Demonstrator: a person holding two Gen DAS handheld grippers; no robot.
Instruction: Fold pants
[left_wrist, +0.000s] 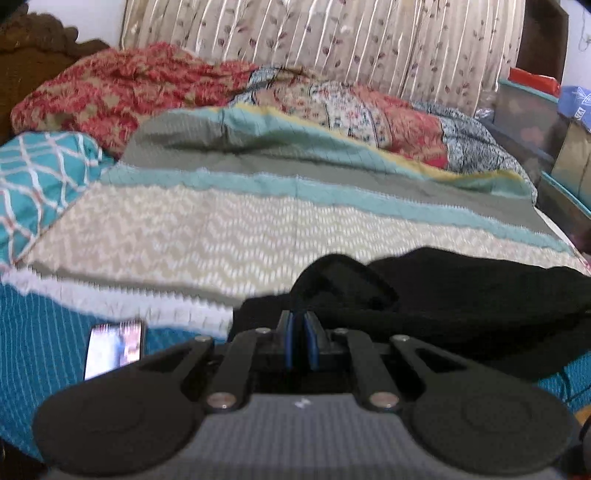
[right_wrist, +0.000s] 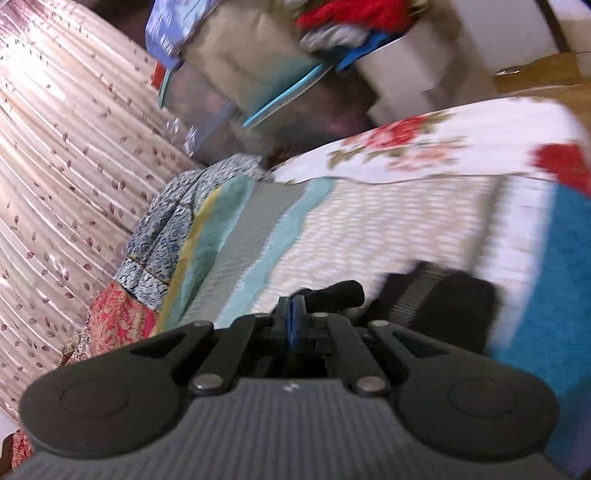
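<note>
I am pinching the black pants (left_wrist: 461, 306), lying on the near bed (left_wrist: 184, 229), with my left gripper (left_wrist: 300, 325) and right gripper (right_wrist: 295, 310) clamped, keeping edges level.

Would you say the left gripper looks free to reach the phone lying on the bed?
Probably not yet: the left gripper is shut on the black pants; otherwise bare bedspread surrounds the phone.

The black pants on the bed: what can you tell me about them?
The black pants are plain, soft-looking dark cloth, bunched rather than flat, lying on the striped bedspread near its front edge. A fold of them rises into a loop where the left hand-held gripper pinches it. The right hand-held gripper is shut on another part; a ribbed band, perhaps the waistband, shows beside it.
</note>
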